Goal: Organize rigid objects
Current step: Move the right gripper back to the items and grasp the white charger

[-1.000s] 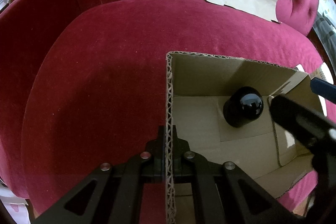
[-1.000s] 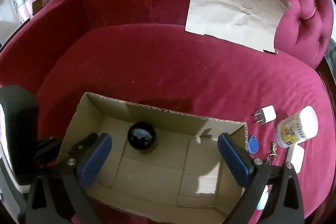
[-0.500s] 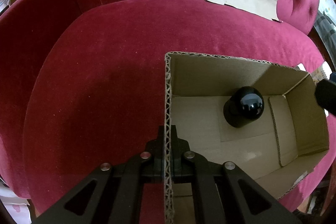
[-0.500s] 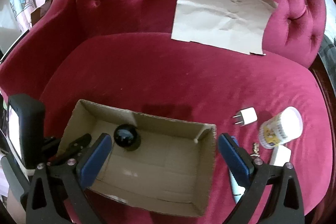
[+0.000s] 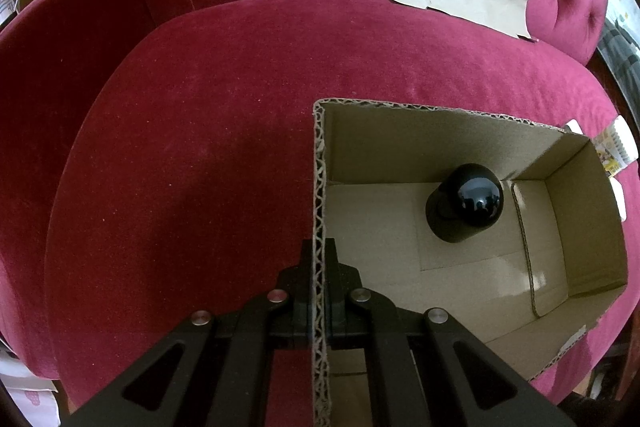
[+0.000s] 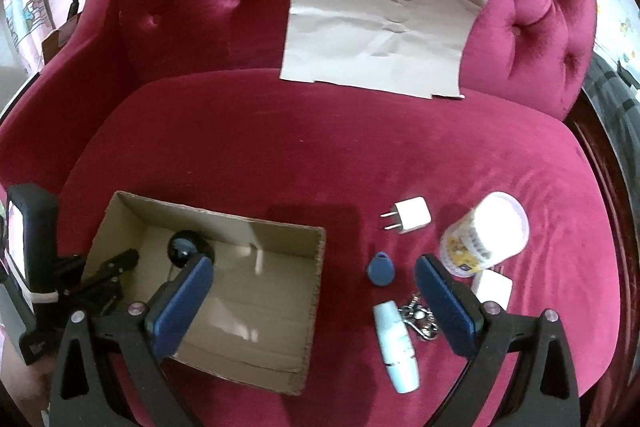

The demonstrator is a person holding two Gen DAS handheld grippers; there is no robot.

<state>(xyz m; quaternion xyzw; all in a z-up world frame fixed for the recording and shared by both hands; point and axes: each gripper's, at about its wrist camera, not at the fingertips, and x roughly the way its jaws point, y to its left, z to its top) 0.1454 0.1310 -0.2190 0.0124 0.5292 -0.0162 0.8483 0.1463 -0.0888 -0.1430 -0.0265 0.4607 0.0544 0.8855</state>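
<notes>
The box point(image 6: 224, 291) is sitting at the lower left of the right wrist frame, on the red sofa point(image 6: 320, 155), and a black ball-shaped thing point(image 5: 468, 203) is lying inside it. Your left gripper point(image 5: 319, 291) is pinching the box wall, jaws tight on the cardboard. Your right gripper point(image 6: 312, 291) is standing wide and holding nothing. Lower right, beside the box, a blue tag point(image 6: 381, 268), a white tube point(image 6: 398, 345), a plug point(image 6: 410, 215) and a jar point(image 6: 486, 241) are lying.
</notes>
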